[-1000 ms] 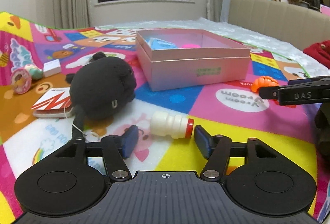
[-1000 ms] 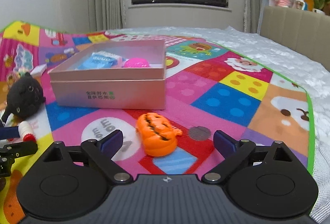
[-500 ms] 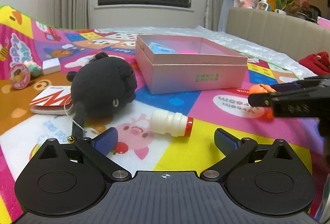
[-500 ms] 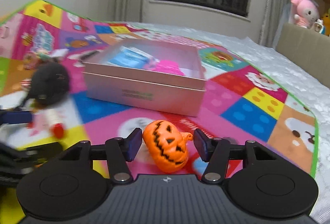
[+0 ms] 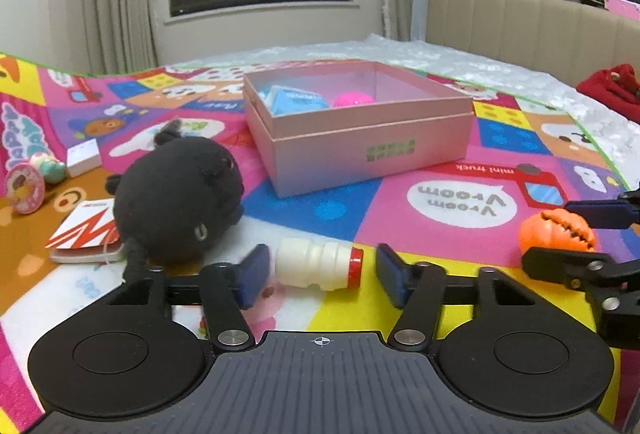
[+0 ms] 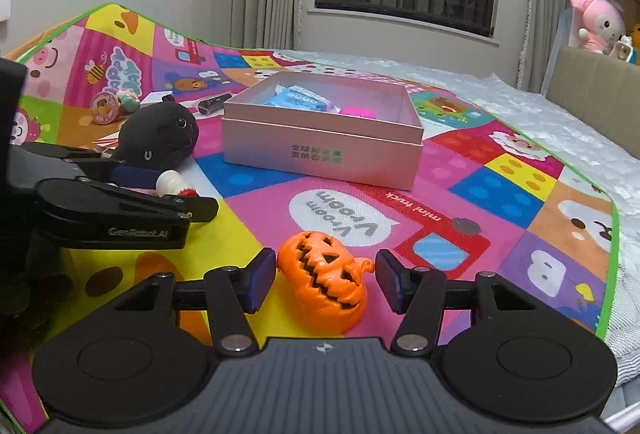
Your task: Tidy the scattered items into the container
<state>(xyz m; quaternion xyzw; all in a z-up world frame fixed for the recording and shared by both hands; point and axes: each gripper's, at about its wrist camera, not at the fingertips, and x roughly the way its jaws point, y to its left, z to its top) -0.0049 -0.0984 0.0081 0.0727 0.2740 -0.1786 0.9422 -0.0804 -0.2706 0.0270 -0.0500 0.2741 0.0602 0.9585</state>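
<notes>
Play mat (image 5: 340, 314): bright patchwork of cartoon squares; spread under the pink box and everything around it.
Pink box (image 5: 360, 150): open-topped and square, sitting flat mid-mat. Landmark for all the places below.
Left gripper (image 5: 320, 274): low over the mat, in front of the box's near wall. Its jaws have just been closing. The bottle sits between them. The left pad is at the bottle's base, blurred, and a thin gap shows between the right pad and the red cap, so there is no grip yet.
Right gripper (image 6: 326, 274): in front of the box's near-right corner. Its jaws have just been closing, now about half drawn in with both pads against the pumpkin.
Black plush (image 5: 176, 202): round soft toy, just off the box's left wall on the near side, apart from it.
Pumpkin (image 6: 324, 282): orange jack-o'-lantern clamped between the right gripper's pads, well in front of the box. Can't tell whether it clears the mat.
Bottle (image 5: 316, 264): small white bottle with a red cap, on its side, in front of the box and outside it.
Blue carton (image 5: 296, 102): inside the box, by the back left corner.
Pink ball (image 5: 354, 100): inside the box, just right of the carton.
Red-and-white booklet (image 5: 84, 230): flat on the mat, far left of the box, beyond the plush.
White block (image 5: 83, 157): far left of the box.
</notes>
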